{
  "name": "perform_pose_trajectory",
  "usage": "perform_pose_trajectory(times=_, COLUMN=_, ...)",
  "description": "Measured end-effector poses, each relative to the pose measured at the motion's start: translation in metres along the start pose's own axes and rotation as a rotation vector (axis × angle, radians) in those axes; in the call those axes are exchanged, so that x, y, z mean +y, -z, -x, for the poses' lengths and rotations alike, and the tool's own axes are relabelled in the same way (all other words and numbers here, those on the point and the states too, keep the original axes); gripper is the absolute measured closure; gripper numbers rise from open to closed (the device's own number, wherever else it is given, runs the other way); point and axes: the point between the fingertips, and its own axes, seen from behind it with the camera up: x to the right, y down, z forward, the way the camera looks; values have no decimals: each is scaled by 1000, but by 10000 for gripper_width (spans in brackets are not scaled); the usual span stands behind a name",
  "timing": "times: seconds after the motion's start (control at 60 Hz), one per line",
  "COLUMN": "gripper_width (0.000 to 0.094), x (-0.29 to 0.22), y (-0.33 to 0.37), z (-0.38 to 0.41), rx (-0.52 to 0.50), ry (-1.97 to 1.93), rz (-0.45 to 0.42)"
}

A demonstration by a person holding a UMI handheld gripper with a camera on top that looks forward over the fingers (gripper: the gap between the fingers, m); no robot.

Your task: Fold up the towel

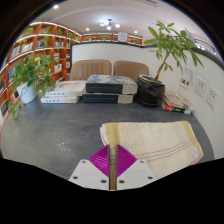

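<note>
Gripper (113,158) clenched on cream towel (150,138) edge, rumpled folds trailing toward 2 o'clock over grey table (50,125)

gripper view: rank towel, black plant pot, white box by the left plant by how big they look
1. towel, largest, though it lies nearest the camera, which inflates it
2. white box
3. black plant pot
The box and pot look close in size, so their order is unsure.

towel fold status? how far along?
Done: the towel lies on the grey table and looks doubled over at least once, with a layered edge. In hand: the gripper is shut on the towel's near corner. Left: carrying that corner across for a further fold, then releasing.
</note>
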Motion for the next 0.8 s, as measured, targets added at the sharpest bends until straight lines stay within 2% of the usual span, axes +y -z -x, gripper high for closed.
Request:
perform_pose_trajectory(times=0.083, gripper_width=896, x=2, y=0, z=0, rx=-23, ry=16, rz=8)
perform_pose_trajectory(times=0.233, gripper_width=909, x=-2, y=5, z=1, rx=-74, ry=51, rz=114)
perform_pose_trajectory(times=0.283, gripper_width=909, x=-22, y=11, z=-8, rx=-75, ry=76, rz=96)
perform_pose_trajectory(times=0.383, gripper_width=908, x=-81, y=38, z=-46, rx=-58, ry=92, rz=8)
perform_pose_trajectory(times=0.467, gripper_width=909, x=-119, y=61, z=-99, rx=-4, ry=99, rz=-52)
perform_pose_trajectory(times=0.55, gripper_width=908, x=-136, y=73, z=-160, rx=54, ry=109, rz=-75)
perform_pose_trajectory(times=0.65, gripper_width=906, x=-116, y=63, z=-228, rx=97, ry=99, rz=-51)
perform_pose_trajectory(times=0.717, gripper_width=886, x=-87, y=48, z=-268, rx=116, ry=92, rz=18)
perform_pose_trajectory(times=0.8, gripper_width=723, x=-42, y=28, z=-305, rx=148, ry=99, rz=98)
